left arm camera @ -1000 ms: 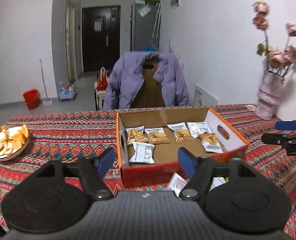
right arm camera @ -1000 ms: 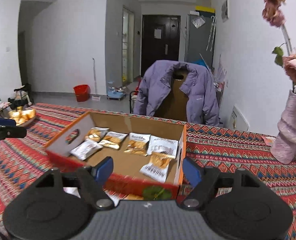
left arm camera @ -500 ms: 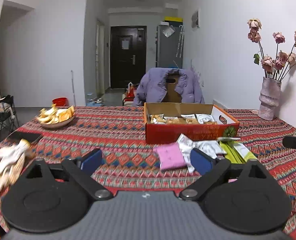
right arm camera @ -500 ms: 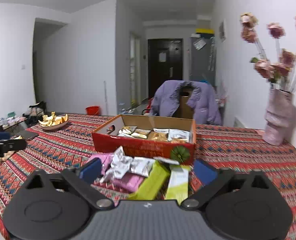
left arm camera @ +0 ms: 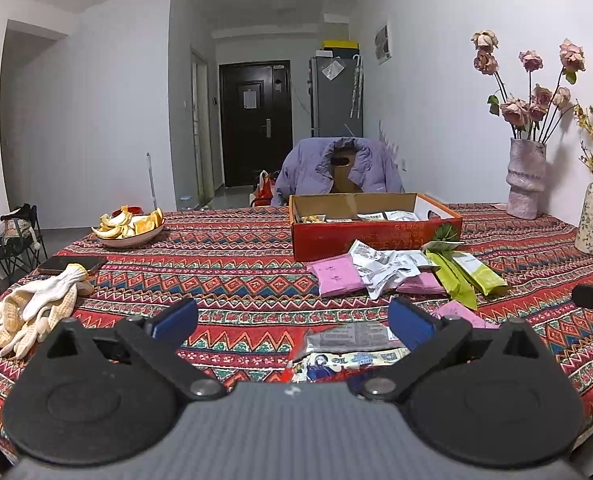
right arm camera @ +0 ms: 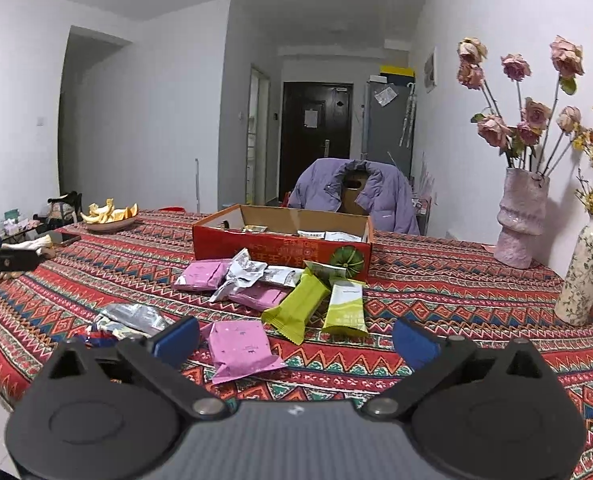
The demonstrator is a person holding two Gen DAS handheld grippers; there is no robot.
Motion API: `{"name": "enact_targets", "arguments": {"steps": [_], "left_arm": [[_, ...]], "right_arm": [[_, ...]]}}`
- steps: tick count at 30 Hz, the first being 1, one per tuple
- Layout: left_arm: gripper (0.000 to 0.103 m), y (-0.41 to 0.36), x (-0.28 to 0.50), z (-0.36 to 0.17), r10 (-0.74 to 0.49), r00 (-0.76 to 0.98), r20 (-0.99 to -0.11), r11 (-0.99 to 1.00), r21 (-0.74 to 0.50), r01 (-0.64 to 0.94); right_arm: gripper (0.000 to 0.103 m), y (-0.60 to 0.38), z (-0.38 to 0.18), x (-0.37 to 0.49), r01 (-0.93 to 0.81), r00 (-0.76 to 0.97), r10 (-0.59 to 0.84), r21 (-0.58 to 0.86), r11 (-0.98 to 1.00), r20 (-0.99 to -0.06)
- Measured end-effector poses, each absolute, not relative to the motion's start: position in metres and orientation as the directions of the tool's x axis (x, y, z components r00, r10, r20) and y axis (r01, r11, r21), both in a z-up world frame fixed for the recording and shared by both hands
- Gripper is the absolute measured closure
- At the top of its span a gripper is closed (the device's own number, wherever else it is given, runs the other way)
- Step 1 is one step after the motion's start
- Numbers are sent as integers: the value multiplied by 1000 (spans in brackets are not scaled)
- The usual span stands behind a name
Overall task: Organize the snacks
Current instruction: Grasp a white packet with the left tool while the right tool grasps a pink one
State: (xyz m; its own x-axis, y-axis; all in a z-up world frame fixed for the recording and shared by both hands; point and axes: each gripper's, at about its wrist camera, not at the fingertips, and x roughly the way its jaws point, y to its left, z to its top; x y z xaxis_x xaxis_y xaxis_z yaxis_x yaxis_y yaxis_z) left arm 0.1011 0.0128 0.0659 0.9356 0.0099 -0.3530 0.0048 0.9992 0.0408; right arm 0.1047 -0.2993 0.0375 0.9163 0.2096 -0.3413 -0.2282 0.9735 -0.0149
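A red cardboard box (left arm camera: 376, 236) (right arm camera: 280, 246) with several small snack packets inside stands mid-table. In front of it lie loose snacks: pink packets (left arm camera: 334, 276) (right arm camera: 240, 346), white packets (left arm camera: 380, 268) (right arm camera: 242, 274), two green packets (left arm camera: 466, 270) (right arm camera: 296, 310) and a silver packet (left arm camera: 348, 336) (right arm camera: 136, 316). My left gripper (left arm camera: 292, 322) is open and empty, low over the near table edge just behind the silver packet. My right gripper (right arm camera: 294, 338) is open and empty, with the near pink packet lying between its fingers' line of view.
A plate of orange peels (left arm camera: 130, 228) and a phone (left arm camera: 70, 264) with white gloves (left arm camera: 36, 304) lie at the left. Two vases (left arm camera: 526, 180) (right arm camera: 584, 272) stand at the right. A chair with a purple jacket (left arm camera: 338, 168) is behind the table.
Both grippers have pulled back from above the box to the near side of the table. The loose packets in front of the box have come into view.
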Motion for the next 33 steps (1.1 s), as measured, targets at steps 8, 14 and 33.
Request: {"name": "enact_targets", "arguments": {"steps": [8, 14, 33], "left_arm": [[0, 14, 112, 60, 10, 924, -383, 999, 34, 4], [0, 11, 134, 49, -10, 900, -435, 1000, 16, 19], [2, -8, 239, 26, -81, 843, -532, 994, 13, 104]], "right_arm": [[0, -294, 32, 111, -244, 905, 226, -6, 970, -360], [2, -283, 20, 132, -289, 872, 269, 14, 957, -409], [32, -244, -33, 248, -385, 709, 385, 133, 913, -591]]}}
